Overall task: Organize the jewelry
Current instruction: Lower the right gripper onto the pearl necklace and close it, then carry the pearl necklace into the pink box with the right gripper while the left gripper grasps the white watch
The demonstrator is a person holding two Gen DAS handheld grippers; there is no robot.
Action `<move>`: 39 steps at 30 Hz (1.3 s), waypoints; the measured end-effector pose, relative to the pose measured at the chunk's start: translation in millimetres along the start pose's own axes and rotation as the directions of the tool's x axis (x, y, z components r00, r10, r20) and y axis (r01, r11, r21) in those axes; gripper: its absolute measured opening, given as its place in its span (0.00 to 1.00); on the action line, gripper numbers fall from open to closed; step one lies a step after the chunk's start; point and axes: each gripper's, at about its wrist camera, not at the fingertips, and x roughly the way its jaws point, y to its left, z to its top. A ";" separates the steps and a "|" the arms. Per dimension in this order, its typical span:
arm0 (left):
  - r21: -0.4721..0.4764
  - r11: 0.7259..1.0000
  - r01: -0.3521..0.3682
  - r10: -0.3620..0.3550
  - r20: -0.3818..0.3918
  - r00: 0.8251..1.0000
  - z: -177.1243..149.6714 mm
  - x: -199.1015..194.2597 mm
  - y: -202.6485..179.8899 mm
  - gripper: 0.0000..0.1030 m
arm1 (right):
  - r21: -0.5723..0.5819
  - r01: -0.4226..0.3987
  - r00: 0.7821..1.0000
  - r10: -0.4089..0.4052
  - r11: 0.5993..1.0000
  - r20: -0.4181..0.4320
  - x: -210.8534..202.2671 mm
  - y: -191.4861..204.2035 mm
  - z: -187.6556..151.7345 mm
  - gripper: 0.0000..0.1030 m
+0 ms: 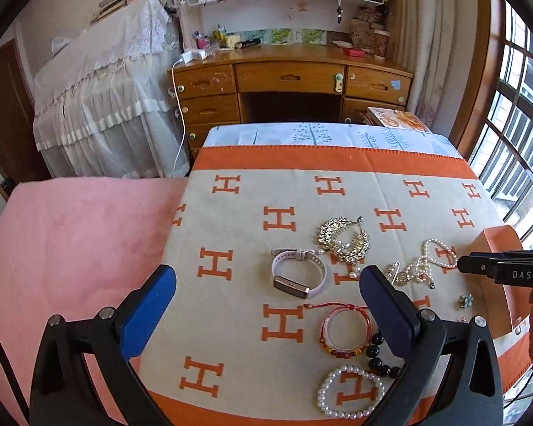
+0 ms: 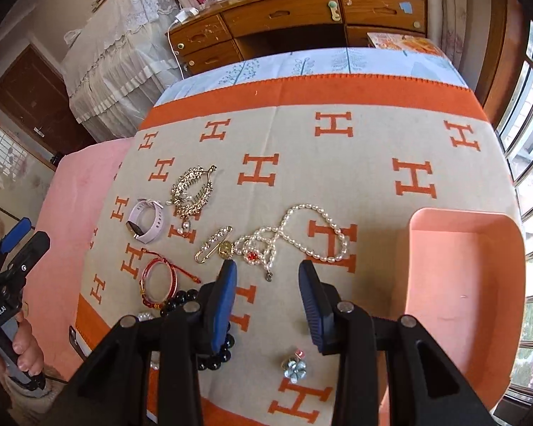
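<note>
An H-patterned blanket (image 2: 337,184) carries scattered jewelry; the pearl necklace (image 2: 312,234) lies left of the pink tray (image 2: 465,266). Right gripper (image 2: 268,298) and left gripper (image 1: 268,305) both hover spread, empty.

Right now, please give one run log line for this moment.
left gripper: open, empty | right gripper: open, above white pearl necklace | pink plastic tray: empty

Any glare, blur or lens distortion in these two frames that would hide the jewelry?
Left wrist view: strong fisheye bending and dark corners, bright window at right, yet the watch stays sharp. Right wrist view: same curvature, daylight washes the pink tray, pearl necklace crisp; no motion blur.
</note>
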 end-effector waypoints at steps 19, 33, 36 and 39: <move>-0.116 0.992 0.052 -0.078 -0.234 0.969 -6.3 110.0 37.9 0.99 | -0.093 0.124 0.985 -0.134 0.988 -0.106 68.7 22.2 16.9 0.18; -0.057 0.998 0.035 -0.054 -0.376 0.925 5.4 174.5 21.9 0.85 | -0.005 -0.044 0.998 0.044 0.999 -0.052 28.0 3.4 9.8 0.08; -0.036 0.998 0.043 -0.054 -0.401 0.915 3.0 180.8 13.4 0.58 | 0.002 -0.068 0.998 0.068 0.998 0.000 5.0 2.4 8.6 0.08; -0.020 0.998 0.065 -0.067 -0.376 0.924 7.8 172.2 6.8 0.03 | 0.009 -0.093 0.994 0.092 0.996 0.058 -17.9 4.0 7.6 0.08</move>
